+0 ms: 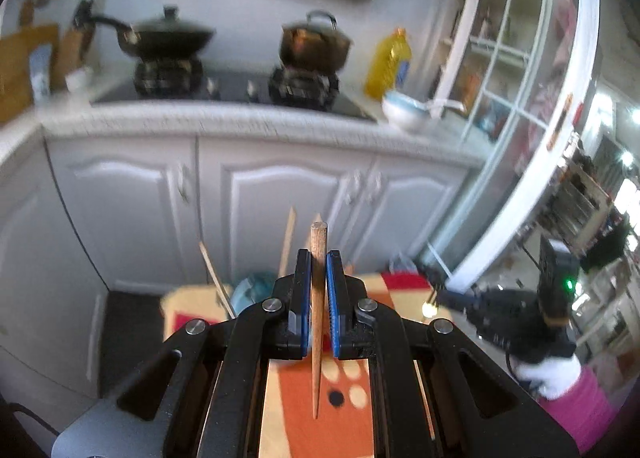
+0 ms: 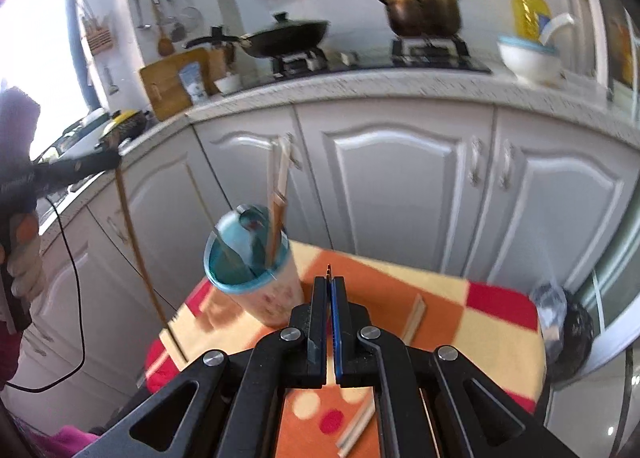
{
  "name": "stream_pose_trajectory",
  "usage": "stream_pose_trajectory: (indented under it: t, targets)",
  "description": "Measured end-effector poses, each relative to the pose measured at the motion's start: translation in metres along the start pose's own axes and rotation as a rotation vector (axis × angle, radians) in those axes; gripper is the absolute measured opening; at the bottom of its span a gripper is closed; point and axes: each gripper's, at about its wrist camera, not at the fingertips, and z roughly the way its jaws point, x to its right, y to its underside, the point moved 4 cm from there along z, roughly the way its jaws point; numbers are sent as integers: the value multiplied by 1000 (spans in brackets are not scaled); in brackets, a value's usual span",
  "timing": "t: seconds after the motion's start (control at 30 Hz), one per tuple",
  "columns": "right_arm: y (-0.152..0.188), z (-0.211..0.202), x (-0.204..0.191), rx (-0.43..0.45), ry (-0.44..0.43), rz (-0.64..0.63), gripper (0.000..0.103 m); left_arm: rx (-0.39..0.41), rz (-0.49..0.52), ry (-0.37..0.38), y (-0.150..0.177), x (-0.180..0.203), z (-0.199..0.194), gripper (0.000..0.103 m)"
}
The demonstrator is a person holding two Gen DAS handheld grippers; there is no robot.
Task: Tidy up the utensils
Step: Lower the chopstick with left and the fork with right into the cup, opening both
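The left gripper (image 1: 318, 290) was clamped on a brown chopstick (image 1: 318, 298), held upright above the checked cloth (image 2: 472, 310); the step in hand appeared to be carrying it to the cup (image 2: 256, 278). The next move would call for lowering its tip into the cup's mouth. The right gripper (image 2: 330, 298) was closed, nothing evident between its pads. The cup, near the cloth's far-left corner, held several chopsticks (count unclear). A pale pair (image 2: 414, 316) lay loose on the cloth.
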Motion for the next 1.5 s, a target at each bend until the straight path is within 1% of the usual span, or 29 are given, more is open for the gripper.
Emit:
stream_pose_trajectory:
  t: [0.07,0.17,0.27,0.37,0.5,0.73,0.93,1.03,1.17,1.33,1.5]
  targets:
    - [-13,3,-13,15,-4,-21,2,38,3,-25,-13,-4,-1,6]
    - [-33,12,-33,33,-3,-57,2,90,16,-87,-29,-13,4,6]
    - [-49,24,-46,38,0,-75,2,101,-4,-114,-36,-24,19,6]
    - [-58,37,-54,32,10,-89,2,105,-19,-134,-38,-31,32,6]
    - [-66,55,-60,22,18,-101,2,123,-2,-169,-36,-34,47,6]
    - [-75,84,-70,19,74,-151,2,144,21,-208,-24,-39,71,6]
    - [-70,112,-83,-3,135,-231,2,121,24,-238,-4,-46,92,6]
    - [-63,122,-86,-20,154,-260,2,104,14,-236,6,-49,99,6]
    - [-48,135,-86,-57,147,-266,2,79,8,-230,20,-50,105,6]
    - [-33,145,-83,-100,134,-249,2,38,-7,-242,36,-54,116,6]
    - [-18,157,-80,-157,105,-221,2,9,-24,-248,48,-58,123,6]
